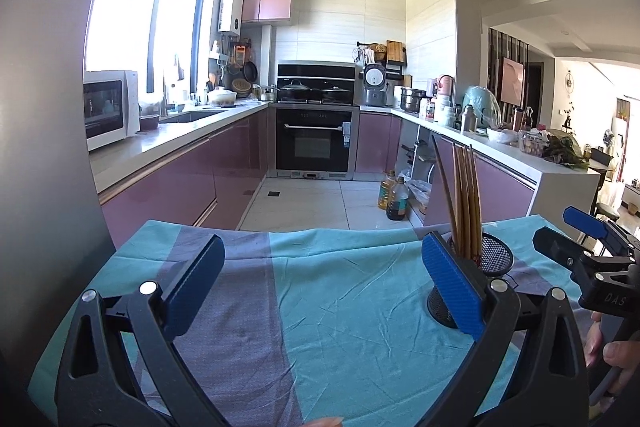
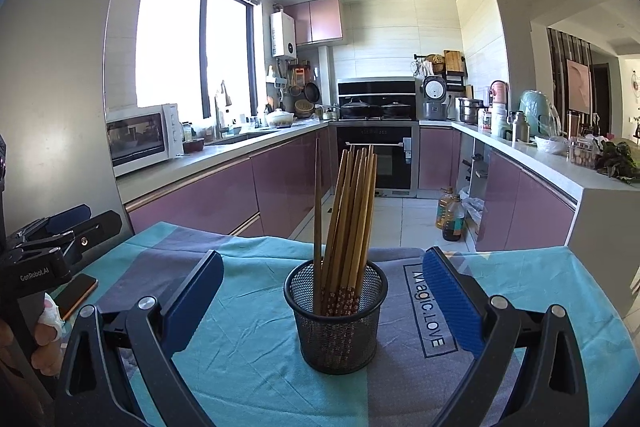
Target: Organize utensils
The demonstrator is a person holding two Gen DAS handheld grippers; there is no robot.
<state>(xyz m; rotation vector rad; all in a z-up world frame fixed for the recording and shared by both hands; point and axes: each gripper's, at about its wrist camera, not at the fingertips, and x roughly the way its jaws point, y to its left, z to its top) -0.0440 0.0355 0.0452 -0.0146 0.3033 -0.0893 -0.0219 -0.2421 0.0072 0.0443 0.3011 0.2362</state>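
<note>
Chopsticks [image 2: 349,219] are standing bundled in the mesh holder [image 2: 336,323] on the table [image 2: 240,347]; left tongs [image 1: 320,281] and right tongs [image 2: 322,301] are both gaping apart, gripping nothing.

My left gripper [image 1: 322,285] is wide open, its two blue pads far apart, and it holds nothing. My right gripper [image 2: 322,297] is also wide open and level, with both pads apart and empty. A hand [image 1: 612,355] grips the right gripper's handle, and another hand [image 2: 46,339] grips the left one.
</note>
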